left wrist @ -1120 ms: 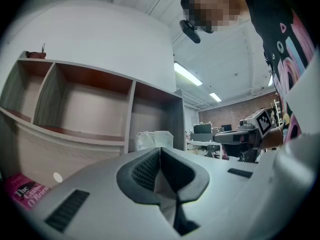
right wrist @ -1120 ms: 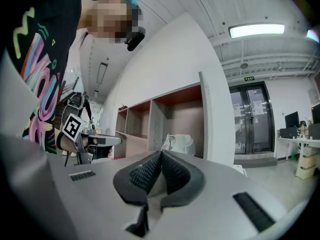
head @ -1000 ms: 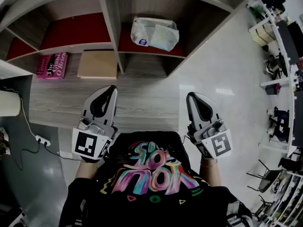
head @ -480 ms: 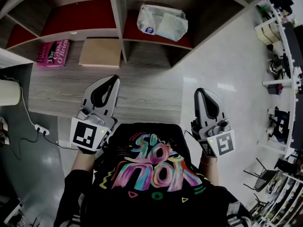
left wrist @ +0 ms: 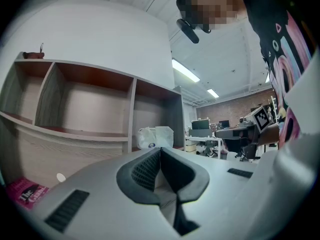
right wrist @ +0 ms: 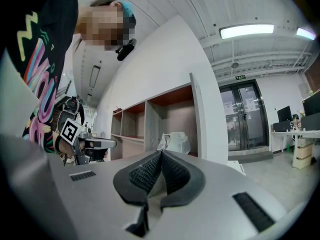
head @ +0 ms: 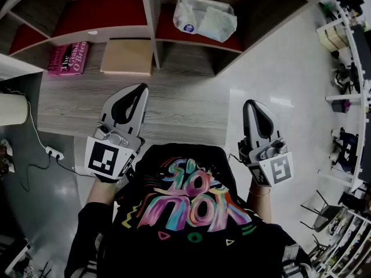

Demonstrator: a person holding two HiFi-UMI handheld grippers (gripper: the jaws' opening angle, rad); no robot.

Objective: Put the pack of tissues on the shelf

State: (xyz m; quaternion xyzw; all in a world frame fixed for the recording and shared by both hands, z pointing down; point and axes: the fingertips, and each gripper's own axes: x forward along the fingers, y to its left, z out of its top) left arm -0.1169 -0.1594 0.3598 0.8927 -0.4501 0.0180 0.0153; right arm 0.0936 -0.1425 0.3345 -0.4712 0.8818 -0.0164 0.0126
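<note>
The pack of tissues [head: 206,19], white and crinkled with a small blue mark, lies on the red floor of a shelf compartment [head: 174,32], right of an upright divider. It shows again as a pack [left wrist: 155,137] in the left gripper view and as a pack [right wrist: 175,143] in the right gripper view, well ahead of both jaws. My left gripper [head: 141,88] and right gripper [head: 250,104] are held near my chest, side by side, pointing at the shelf. Both are shut with nothing between the pads.
A pink book [head: 71,58] and a flat tan box [head: 128,57] lie on the wooden ledge under the left compartment. A white cylinder [head: 11,110] and a power strip [head: 53,153] are at the left. Desks and chairs [head: 348,51] line the right side.
In the head view the shelf and the pack have slid toward the upper right. Both grippers stay shut and empty, almost where they were.
</note>
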